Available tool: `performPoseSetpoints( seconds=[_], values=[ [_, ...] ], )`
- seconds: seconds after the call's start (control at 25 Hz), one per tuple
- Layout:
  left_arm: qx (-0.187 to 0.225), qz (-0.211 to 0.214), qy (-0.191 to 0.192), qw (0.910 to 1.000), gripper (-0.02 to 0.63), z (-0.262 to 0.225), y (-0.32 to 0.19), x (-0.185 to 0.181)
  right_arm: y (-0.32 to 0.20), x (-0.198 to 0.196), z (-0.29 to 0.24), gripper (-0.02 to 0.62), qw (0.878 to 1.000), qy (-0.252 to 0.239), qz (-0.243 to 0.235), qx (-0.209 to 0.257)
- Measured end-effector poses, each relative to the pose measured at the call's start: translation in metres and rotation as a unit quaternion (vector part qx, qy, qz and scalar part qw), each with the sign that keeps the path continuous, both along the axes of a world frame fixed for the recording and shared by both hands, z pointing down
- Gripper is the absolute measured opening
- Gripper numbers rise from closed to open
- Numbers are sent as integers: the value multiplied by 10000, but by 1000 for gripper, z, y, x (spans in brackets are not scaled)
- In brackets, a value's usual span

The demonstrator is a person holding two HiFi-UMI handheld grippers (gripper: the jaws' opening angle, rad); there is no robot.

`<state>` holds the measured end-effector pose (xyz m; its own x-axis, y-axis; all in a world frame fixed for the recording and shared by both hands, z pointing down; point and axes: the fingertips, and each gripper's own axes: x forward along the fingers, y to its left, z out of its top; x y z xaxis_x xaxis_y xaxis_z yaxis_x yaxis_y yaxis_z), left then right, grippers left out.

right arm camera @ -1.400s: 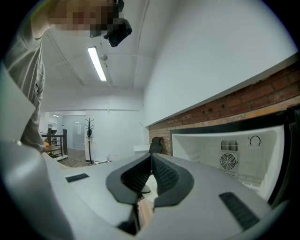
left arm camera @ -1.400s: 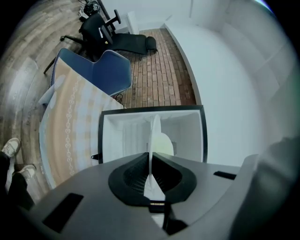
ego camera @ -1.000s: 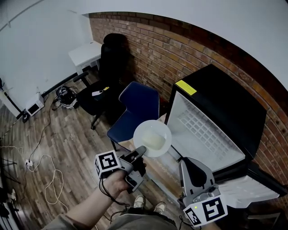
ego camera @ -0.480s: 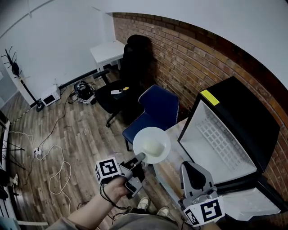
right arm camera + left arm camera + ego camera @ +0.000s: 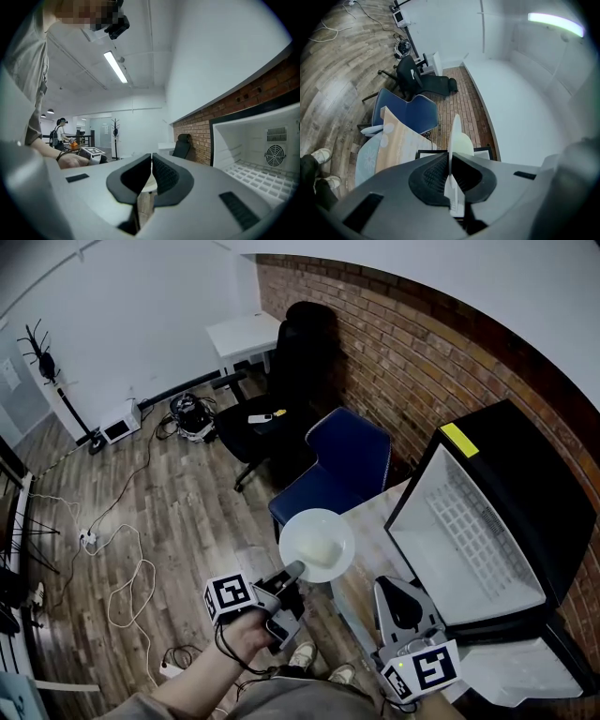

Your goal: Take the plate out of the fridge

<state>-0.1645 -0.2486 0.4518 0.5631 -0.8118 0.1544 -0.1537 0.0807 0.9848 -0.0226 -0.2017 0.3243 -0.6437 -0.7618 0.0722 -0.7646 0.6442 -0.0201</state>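
Note:
The white plate [image 5: 317,544] is out of the fridge [image 5: 487,512] and hangs level over the near corner of the wooden table [image 5: 375,526]. My left gripper [image 5: 294,570] is shut on its near rim. In the left gripper view the plate [image 5: 455,136] shows edge-on, pinched between the pads of that gripper [image 5: 450,157]. My right gripper [image 5: 392,585] sits lower right, in front of the open fridge, shut and empty. In the right gripper view its jaws [image 5: 151,157] meet with nothing between them, and the white fridge interior [image 5: 262,159] lies to the right.
The fridge door [image 5: 520,671] hangs open at the lower right. A blue chair [image 5: 339,465] stands just beyond the table and a black office chair [image 5: 286,381] behind it. A brick wall [image 5: 412,343] runs along the back. Cables [image 5: 117,587] lie on the wooden floor at left.
The view has swung left, so the fridge now sits further right in the frame. The plate, still held by the left gripper, is further from the fridge opening. The right gripper has hardly moved.

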Motion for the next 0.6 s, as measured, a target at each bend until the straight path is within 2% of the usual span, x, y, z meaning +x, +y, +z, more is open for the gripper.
performPoseSetpoints(
  seconds=[0.2,0.6],
  values=[
    [-121,-38,-55,9999,25,14,6,-3,2,-6,16,31,9997,136,-118,-162],
    [-133,-17,-85,9999,25,17,3,0,2,5,19,31,9996,122,-12,-263]
  ],
)
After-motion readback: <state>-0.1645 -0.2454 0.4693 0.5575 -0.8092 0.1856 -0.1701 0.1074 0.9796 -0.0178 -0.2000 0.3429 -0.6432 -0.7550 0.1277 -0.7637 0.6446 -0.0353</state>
